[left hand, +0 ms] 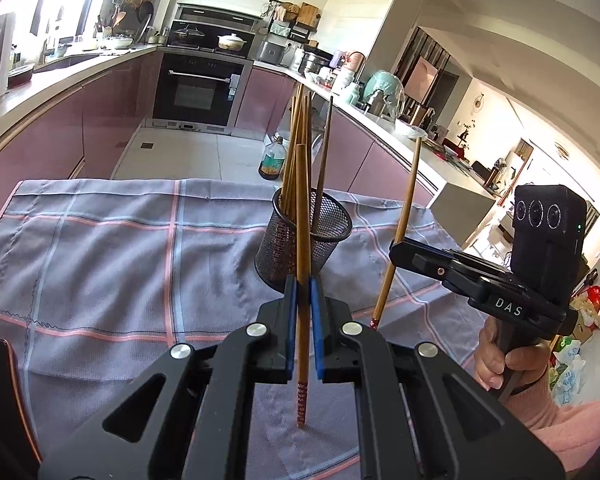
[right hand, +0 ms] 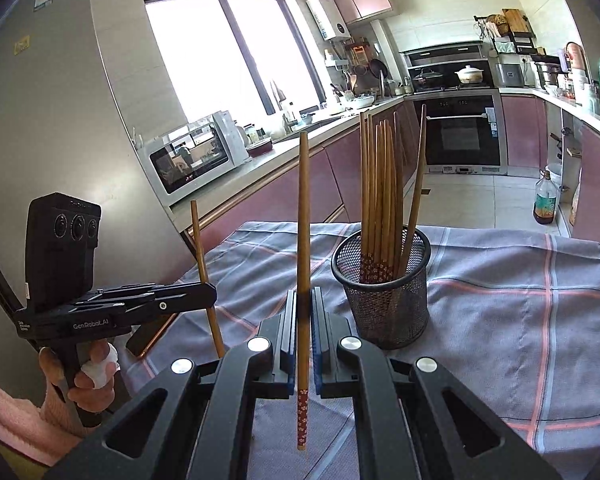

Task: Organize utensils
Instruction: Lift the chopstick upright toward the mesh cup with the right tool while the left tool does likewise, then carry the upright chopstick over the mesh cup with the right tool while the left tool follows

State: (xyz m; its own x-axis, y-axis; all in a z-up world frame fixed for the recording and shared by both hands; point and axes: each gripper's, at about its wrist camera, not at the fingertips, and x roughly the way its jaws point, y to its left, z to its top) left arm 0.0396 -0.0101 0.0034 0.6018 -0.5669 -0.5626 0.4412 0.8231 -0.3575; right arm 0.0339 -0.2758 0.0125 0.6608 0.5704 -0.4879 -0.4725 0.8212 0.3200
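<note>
Left gripper [left hand: 303, 280] clamping slim round wooden chopstick [left hand: 302, 240] upright; right gripper [right hand: 303, 294] pinching another chopstick [right hand: 303, 240]; both hovering near cylindrical black wire-mesh holder [right hand: 382, 292] standing on checked woven cloth [right hand: 520, 280]

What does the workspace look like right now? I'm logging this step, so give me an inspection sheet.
Surface: checked cloth covers the table.
Job's things: mesh cup stands upright, holding a bunch of chopsticks; nothing loose seen on the cloth.
Clutter: nothing seen on the cloth beyond the cup.
Grippers: left claw shut on one upright chopstick; right claw shut on another chopstick; both short of the cup.
Cables: nothing seen.
Surroundings: kitchen with oven, microwave, bottle on the floor.
</note>
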